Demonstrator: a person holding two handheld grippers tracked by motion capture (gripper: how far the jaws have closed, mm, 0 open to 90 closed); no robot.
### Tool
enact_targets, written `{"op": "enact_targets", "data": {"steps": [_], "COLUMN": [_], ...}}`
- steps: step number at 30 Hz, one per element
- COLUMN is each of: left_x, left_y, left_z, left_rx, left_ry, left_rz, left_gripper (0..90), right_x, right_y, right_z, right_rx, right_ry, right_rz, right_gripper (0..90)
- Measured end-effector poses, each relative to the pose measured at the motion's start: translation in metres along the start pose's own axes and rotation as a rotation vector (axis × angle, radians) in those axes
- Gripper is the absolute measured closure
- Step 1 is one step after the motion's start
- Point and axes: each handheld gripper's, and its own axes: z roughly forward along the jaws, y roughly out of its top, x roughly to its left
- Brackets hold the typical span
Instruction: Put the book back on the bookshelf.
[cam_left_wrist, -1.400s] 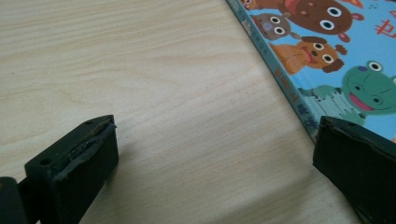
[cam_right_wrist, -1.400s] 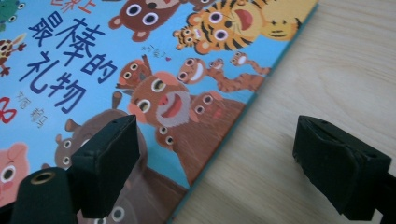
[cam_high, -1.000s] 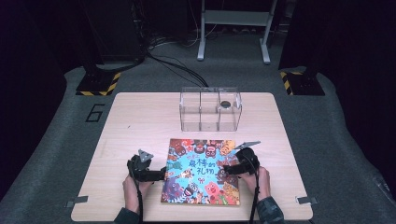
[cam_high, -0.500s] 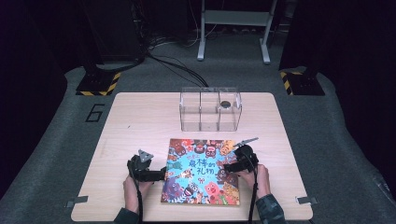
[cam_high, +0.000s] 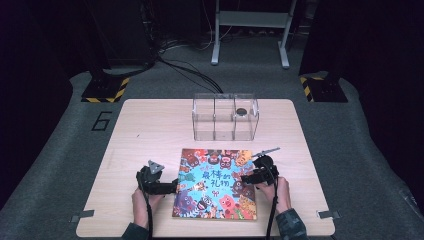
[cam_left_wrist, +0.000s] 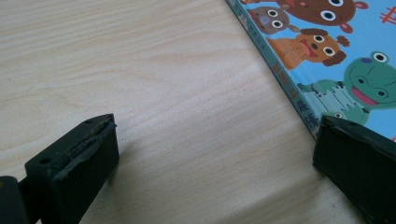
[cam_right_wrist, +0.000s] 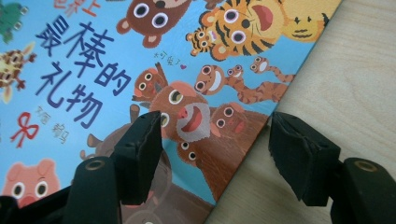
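**Handling of the picture book at its two side edges**

A thin, flat picture book with a glossy blue cover printed with cartoon animals (cam_high: 216, 184) is laid closed on the near half of the pale wooden bench (cam_high: 150, 130), in front of a clear plastic box with three compartments (cam_high: 225, 117), from which it is kept well apart. A small dark round object is seen in the right compartment of that box.

The left tongs (cam_left_wrist: 210, 154) are held apart at the book's left edge. One jaw is set on bare wood and the other just at the edge that bears printed lettering; nothing is pressed between them.

The right tongs (cam_right_wrist: 215, 144) are placed astride the book's right edge, one jaw over the cover and one over the wood. Their jaws have just been closing, yet a gap is left on both sides, so the book is not yet clamped.

The book is judged to be light, fairly stiff at the boards, and slippery on its glossy face. Because it lies flush on the bench, little purchase is offered from above. Hold is best taken at the right-hand edge, where the cover can be lifted. Any pull on the cover should be countered by steadying the lettered left edge, since the book is likely to slide across the smooth wood.
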Motion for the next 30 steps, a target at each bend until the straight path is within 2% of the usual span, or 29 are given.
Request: {"op": "enact_targets", "data": {"steps": [3,6,9,11,15,17,18,20,21,25,28,29,30], "left_x": [0.000,0.000,0.000,0.000,0.000,0.000,0.000,0.000,0.000,0.000,0.000,0.000,0.000], "left_y": [0.000,0.000,0.000,0.000,0.000,0.000,0.000,0.000,0.000,0.000,0.000,0.000,0.000], "left_z": [0.000,0.000,0.000,0.000,0.000,0.000,0.000,0.000,0.000,0.000,0.000,0.000,0.000], "left_rx": [0.000,0.000,0.000,0.000,0.000,0.000,0.000,-0.001,0.000,0.000,0.000,-0.001,0.000], "left_ry": [0.000,0.000,0.000,0.000,0.000,0.000,0.000,0.000,0.000,0.000,0.000,0.000,0.000], "left_rz": [0.000,0.000,0.000,0.000,0.000,-0.001,0.000,-0.001,0.000,-0.001,0.000,-0.001,0.000], "left_gripper": [0.1,0.1,0.1,0.2,0.2,0.2,0.1,0.2,0.2,0.2,0.2,0.2,0.2], "right_x": [-0.005,-0.007,-0.008,-0.008,-0.008,-0.010,-0.009,-0.008,-0.006,-0.008,-0.007,-0.008,-0.009], "right_y": [-0.003,-0.004,-0.005,-0.006,-0.007,-0.007,-0.007,-0.007,-0.006,-0.006,-0.007,-0.007,-0.007], "right_z": [-0.002,-0.002,-0.003,-0.004,-0.005,-0.006,-0.008,-0.009,-0.011,-0.012,-0.014,-0.013,-0.014], "right_rx": [-0.021,-0.033,-0.050,-0.050,-0.055,-0.074,-0.074,-0.093,-0.082,-0.108,-0.101,-0.118,-0.121], "right_ry": [0.036,0.039,0.058,0.074,0.076,0.088,0.092,0.092,0.088,0.098,0.102,0.107,0.112], "right_rz": [0.020,0.017,0.034,0.076,0.076,0.066,0.083,0.075,0.089,0.075,0.100,0.087,0.097], "right_gripper": [36.4,36.3,36.2,36.2,36.1,36.2,36.3,36.7,36.9,36.7,36.8,36.8,36.8]}}
